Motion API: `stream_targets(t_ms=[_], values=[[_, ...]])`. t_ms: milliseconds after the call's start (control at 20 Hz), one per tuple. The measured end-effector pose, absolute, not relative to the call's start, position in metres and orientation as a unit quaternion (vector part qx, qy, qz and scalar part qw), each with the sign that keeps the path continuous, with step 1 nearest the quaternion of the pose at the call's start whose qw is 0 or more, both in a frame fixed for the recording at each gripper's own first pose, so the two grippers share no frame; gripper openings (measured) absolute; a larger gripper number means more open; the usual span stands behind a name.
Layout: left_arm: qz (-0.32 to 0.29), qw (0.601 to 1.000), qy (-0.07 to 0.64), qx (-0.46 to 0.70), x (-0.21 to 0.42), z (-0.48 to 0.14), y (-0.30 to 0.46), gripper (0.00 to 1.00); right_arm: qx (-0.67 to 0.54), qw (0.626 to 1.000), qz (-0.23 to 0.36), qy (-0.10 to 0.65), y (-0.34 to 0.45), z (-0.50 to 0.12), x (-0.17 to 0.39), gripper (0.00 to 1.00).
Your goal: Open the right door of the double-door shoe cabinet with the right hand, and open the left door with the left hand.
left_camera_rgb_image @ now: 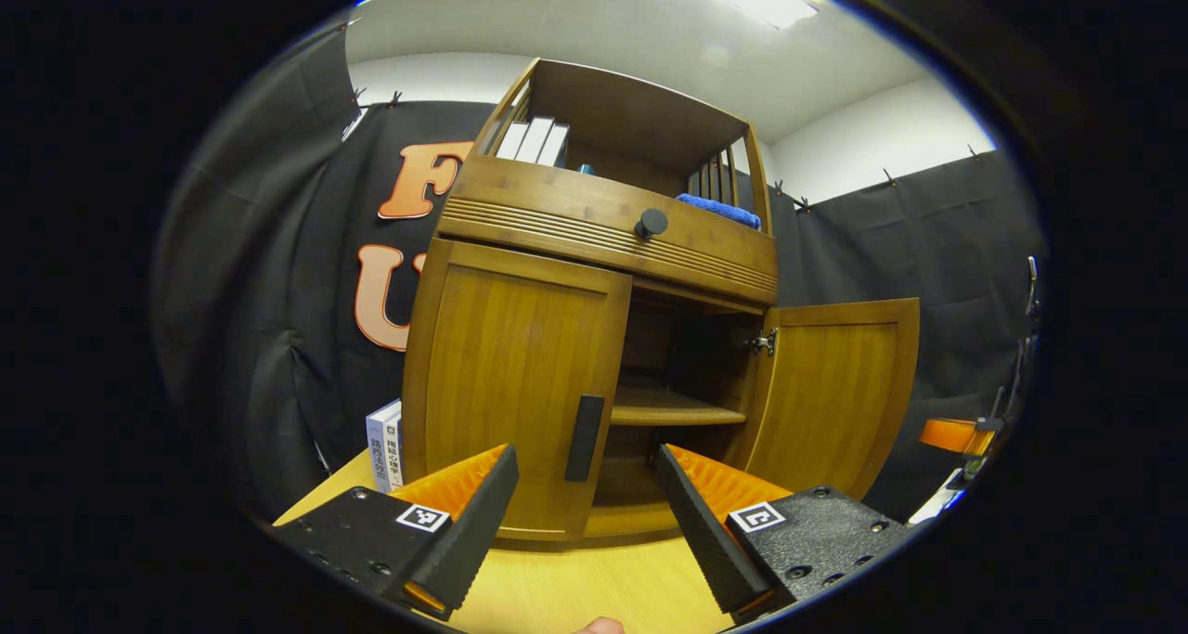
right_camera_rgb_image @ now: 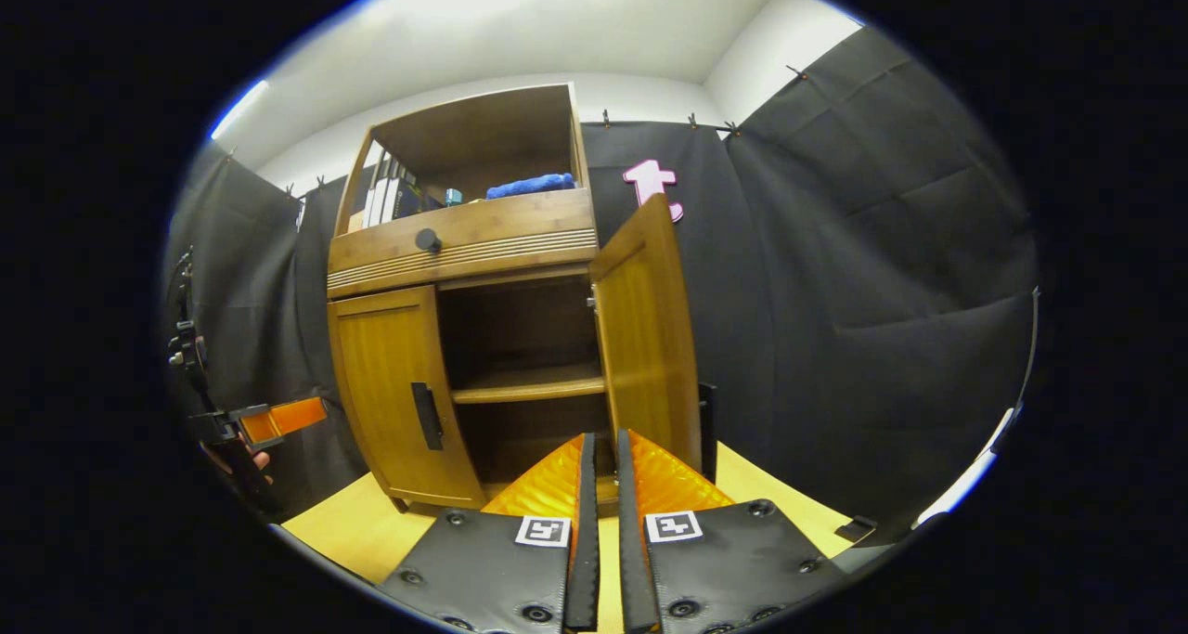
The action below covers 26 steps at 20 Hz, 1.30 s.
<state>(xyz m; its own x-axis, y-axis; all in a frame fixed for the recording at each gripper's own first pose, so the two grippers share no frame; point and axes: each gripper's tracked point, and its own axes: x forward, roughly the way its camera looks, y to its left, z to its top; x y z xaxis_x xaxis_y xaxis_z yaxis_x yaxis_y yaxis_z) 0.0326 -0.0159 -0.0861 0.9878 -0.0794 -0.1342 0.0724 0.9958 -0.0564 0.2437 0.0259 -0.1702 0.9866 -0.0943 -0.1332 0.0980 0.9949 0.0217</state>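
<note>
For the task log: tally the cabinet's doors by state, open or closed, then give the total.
Open doors: 1, the right door
Closed doors: 1, the left door
Total: 2 doors on the shoe cabinet

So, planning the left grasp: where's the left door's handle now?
In the left gripper view, the handle sits upright on the closed left door's right edge, beside the open compartment, ahead between the open left tongs.
</note>
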Motion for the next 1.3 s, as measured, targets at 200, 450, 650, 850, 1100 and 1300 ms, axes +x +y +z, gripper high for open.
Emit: stream_targets(t_ms=[200, 450, 650, 850, 1100, 1300], values=[[-0.06, 0.996, 0.056, -0.038, 0.058, -0.086, -0.025, 0.94, 0.006, 0.996, -0.051, 0.071, 0.026, -0.172, 0.245, 0.05], [-0.05, 0.995, 0.068, -0.043, 0.099, -0.106, -0.017, 0.95, 0.003, 0.996, -0.053, 0.077, 0.026, -0.176, 0.243, 0.55], [-0.052, 0.996, 0.067, -0.01, 0.135, -0.12, -0.022, 0.91, 0.001, 0.995, -0.055, 0.078, 0.026, -0.176, 0.242, 0.98], [-0.047, 0.995, 0.092, -0.004, 0.171, -0.154, -0.032, 0.95, -0.016, 0.996, -0.036, 0.079, 0.03, -0.179, 0.241, 0.98], [-0.03, 0.993, 0.111, 0.014, 0.206, -0.197, -0.032, 0.92, -0.036, 0.996, -0.029, 0.075, 0.032, -0.18, 0.242, 0.98], [-0.019, 0.992, 0.128, 0.009, 0.22, -0.219, -0.026, 0.95, -0.031, 0.996, -0.028, 0.082, 0.034, -0.185, 0.243, 0.98]])
